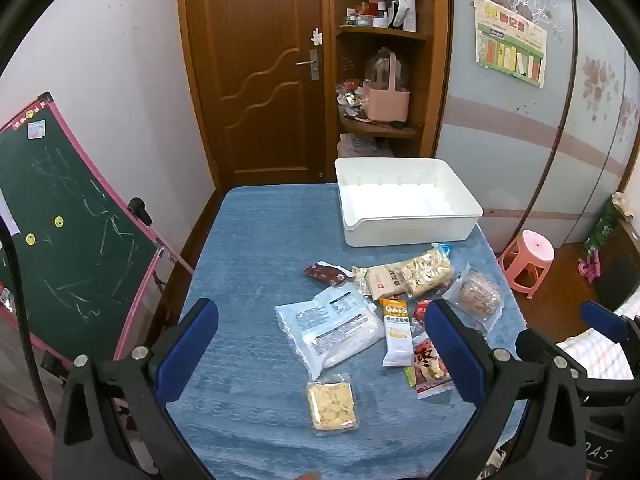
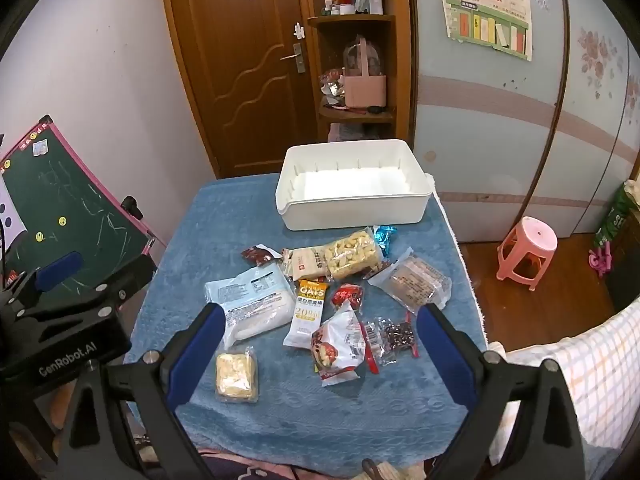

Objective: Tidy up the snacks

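Snack packets in clear, white and red plastic wrappers (image 2: 316, 300) lie scattered on the blue textured tablecloth (image 2: 224, 224), just in front of the empty white rectangular plastic bin (image 2: 352, 208). Left gripper (image 1: 320, 354) and right gripper (image 2: 320, 354) hover above them, jaws spread wide, holding nothing.

Snack packets (image 2: 320, 292) on table (image 2: 304, 412), before bin (image 2: 352, 204)

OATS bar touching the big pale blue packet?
Touching. In the right wrist view the OATS bar has its left edge lying over the pale blue packet, with no blue cloth showing between them.
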`<action>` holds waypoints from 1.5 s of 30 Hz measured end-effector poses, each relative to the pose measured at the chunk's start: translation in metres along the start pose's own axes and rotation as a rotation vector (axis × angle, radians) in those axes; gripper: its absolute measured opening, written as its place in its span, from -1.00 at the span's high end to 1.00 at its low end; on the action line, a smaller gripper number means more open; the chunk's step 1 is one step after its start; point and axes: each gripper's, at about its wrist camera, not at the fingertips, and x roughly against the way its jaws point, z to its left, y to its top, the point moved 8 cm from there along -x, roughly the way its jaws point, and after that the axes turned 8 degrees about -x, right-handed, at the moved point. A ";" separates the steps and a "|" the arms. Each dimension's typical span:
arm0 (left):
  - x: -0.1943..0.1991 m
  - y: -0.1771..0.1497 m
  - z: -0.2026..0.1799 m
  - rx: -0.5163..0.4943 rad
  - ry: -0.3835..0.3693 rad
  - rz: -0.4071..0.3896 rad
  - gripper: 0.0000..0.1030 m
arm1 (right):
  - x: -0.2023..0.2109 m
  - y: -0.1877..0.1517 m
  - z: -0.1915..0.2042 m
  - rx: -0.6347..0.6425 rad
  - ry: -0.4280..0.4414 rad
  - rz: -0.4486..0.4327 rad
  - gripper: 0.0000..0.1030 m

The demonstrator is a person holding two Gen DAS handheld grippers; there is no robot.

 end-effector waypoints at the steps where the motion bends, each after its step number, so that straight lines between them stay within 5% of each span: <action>1: 0.000 0.000 0.000 0.000 0.000 0.001 -0.99 | 0.000 0.000 0.000 0.000 -0.001 0.003 -0.89; 45: -0.007 -0.004 -0.001 -0.009 -0.006 0.039 -0.99 | -0.002 -0.003 0.000 -0.014 0.019 0.015 -0.89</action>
